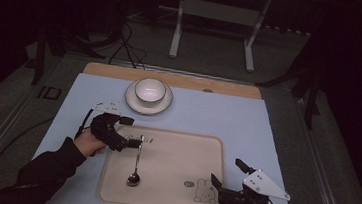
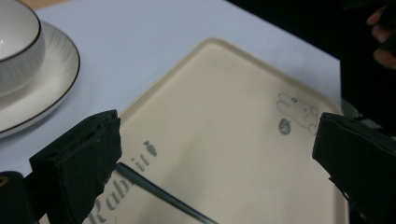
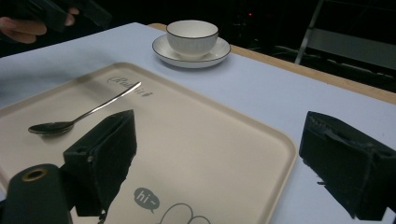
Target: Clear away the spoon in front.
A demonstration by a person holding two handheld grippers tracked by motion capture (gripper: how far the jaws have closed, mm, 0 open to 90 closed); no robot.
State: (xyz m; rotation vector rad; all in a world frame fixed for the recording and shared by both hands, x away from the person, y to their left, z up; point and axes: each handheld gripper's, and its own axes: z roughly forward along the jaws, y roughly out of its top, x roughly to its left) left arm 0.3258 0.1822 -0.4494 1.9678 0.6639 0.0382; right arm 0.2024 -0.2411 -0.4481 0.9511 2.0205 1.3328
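A metal spoon (image 1: 136, 165) lies on the beige tray (image 1: 179, 152), bowl end toward me and handle pointing away. My left gripper (image 1: 131, 131) stands open at the tray's far left corner, over the handle's tip. In the left gripper view the handle (image 2: 159, 191) runs out from under the left-hand jaw, and whether they touch is unclear. My right gripper (image 1: 227, 173) is open at the tray's near right corner, with nothing between its jaws. A white bowl (image 1: 150, 89) sits on a white saucer (image 1: 163, 105) beyond the tray. The right gripper view shows the spoon (image 3: 79, 116) and the bowl (image 3: 191, 37).
A pale blue mat (image 1: 218, 115) covers the table, with a wooden strip (image 1: 220, 87) along its far edge. The tray has a rabbit drawing (image 1: 205, 191) near my right gripper. Beyond the table a white frame (image 1: 215, 15) and cables (image 1: 129, 47) stand on the dark floor.
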